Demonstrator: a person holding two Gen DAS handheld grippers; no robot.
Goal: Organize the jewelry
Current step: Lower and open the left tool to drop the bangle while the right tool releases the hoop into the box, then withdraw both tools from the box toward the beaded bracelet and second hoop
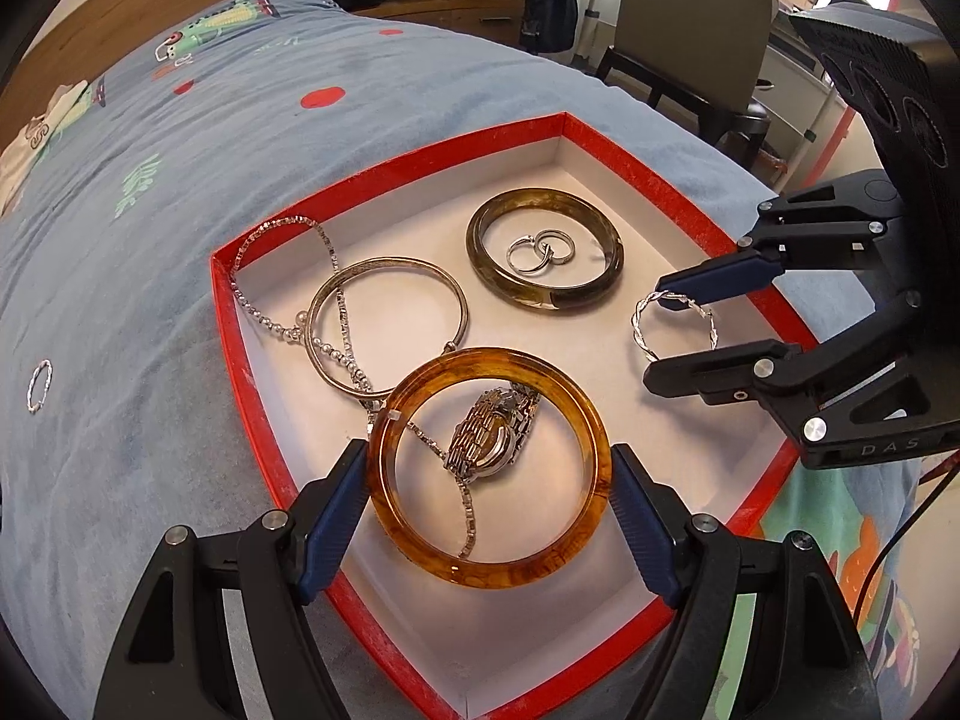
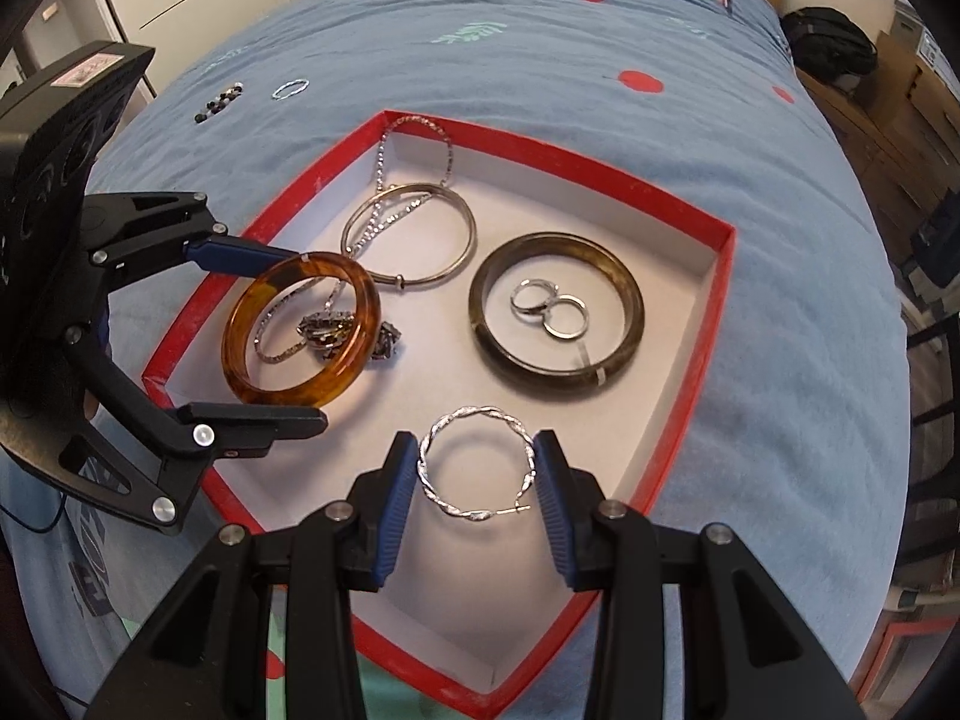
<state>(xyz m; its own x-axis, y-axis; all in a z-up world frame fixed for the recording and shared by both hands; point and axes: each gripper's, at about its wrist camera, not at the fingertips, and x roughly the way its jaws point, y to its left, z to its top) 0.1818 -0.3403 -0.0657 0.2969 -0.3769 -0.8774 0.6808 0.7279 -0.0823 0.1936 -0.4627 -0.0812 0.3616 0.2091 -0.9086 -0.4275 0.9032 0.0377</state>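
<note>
Clamping the stiff, slick amber bangle across its rim, the left gripper suits it, while the right gripper pinches the light, probably bendable twisted hoop at opposite sides.

Both tilt steeply downward: the left hand-held gripper stands wide with its pads against a broad ring, the right hand-held gripper narrower, pinching a thin hoop.

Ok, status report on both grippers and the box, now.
Left hand-held gripper shut on amber resin bangle. Right hand-held gripper shut on twisted silver hoop. Both over red-rimmed box. Nothing blocking.
</note>
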